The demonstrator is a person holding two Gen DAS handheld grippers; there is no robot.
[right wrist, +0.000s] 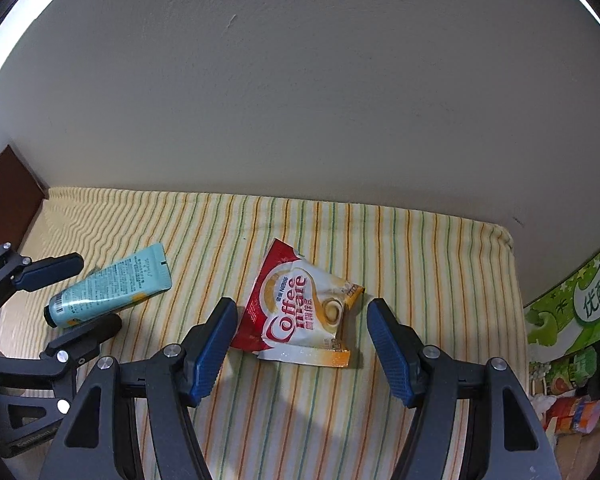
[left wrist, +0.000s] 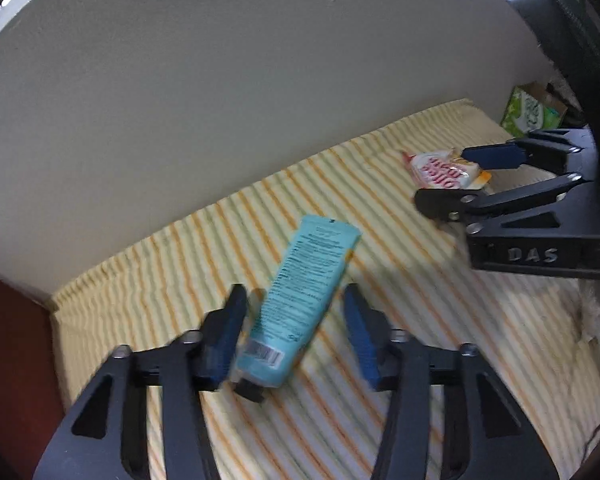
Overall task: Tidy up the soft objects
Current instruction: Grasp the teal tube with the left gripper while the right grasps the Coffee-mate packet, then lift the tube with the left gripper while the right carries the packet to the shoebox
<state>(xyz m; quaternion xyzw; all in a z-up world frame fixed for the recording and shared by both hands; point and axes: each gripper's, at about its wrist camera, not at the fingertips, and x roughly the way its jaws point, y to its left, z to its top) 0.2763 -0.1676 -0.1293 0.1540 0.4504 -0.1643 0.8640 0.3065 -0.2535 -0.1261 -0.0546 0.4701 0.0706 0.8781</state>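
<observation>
- While straddling the teal tube (left wrist: 300, 304) on the striped towel (left wrist: 380, 400), left claw (left wrist: 296, 328) half open, left pad touching, right clear.
- Right claw (right wrist: 302, 344) spread wide around the Coffee-mate packet (right wrist: 300, 312), gripping nothing.

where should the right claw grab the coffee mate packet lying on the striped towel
Grip the Coffee-mate packet across its wider lower body, coming down from above with the right claw straddling its left and right edges. It lies flat and crumpled on the striped towel, narrowing to a point at the far end, so the broad middle offers the pads most to pinch.
</observation>
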